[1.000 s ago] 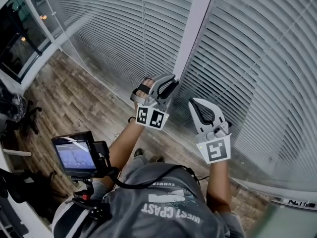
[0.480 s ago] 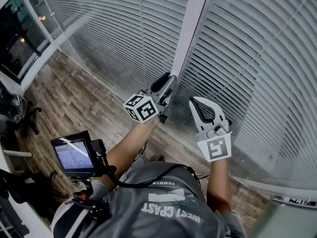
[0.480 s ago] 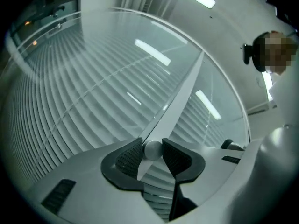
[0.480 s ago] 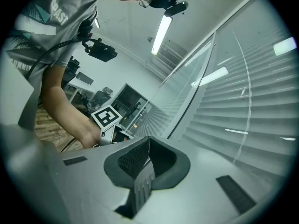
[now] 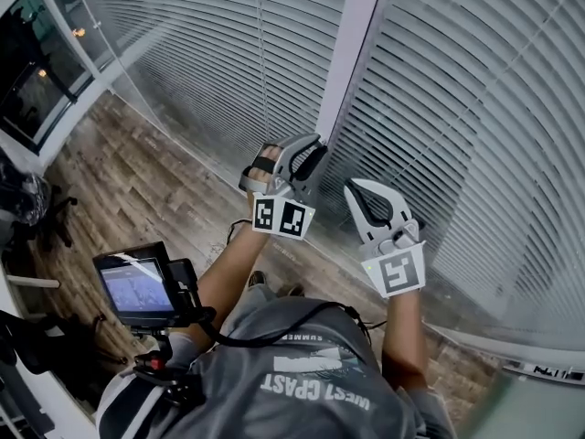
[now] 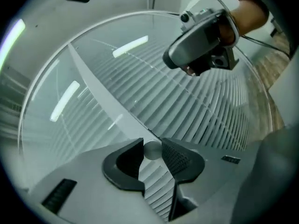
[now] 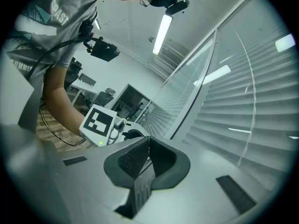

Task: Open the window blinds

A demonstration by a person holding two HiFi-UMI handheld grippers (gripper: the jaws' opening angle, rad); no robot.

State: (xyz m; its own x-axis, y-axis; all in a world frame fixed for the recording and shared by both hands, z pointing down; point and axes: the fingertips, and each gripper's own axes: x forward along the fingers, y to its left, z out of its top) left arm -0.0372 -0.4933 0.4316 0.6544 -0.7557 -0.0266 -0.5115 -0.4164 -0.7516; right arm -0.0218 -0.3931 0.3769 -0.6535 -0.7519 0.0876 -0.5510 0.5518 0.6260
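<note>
White slatted blinds hang shut over the windows on both sides of a pale upright frame post. My left gripper reaches up to the foot of that post. In the left gripper view its pads close on the small round grey end of the blind's wand. My right gripper hangs just to the right, close to the slats, its jaws shut with nothing between them. The left gripper view shows the right gripper from the side. The left gripper's marker cube appears in the right gripper view.
A wood floor runs along the window's low sill. A small screen on a chest rig sits at my lower left. A dark chair and a dark glass partition stand at the far left.
Half a second ago the left gripper was rolled over with its marker cube facing left; it has rolled back to where it was a second ago. The right gripper has hardly moved.
</note>
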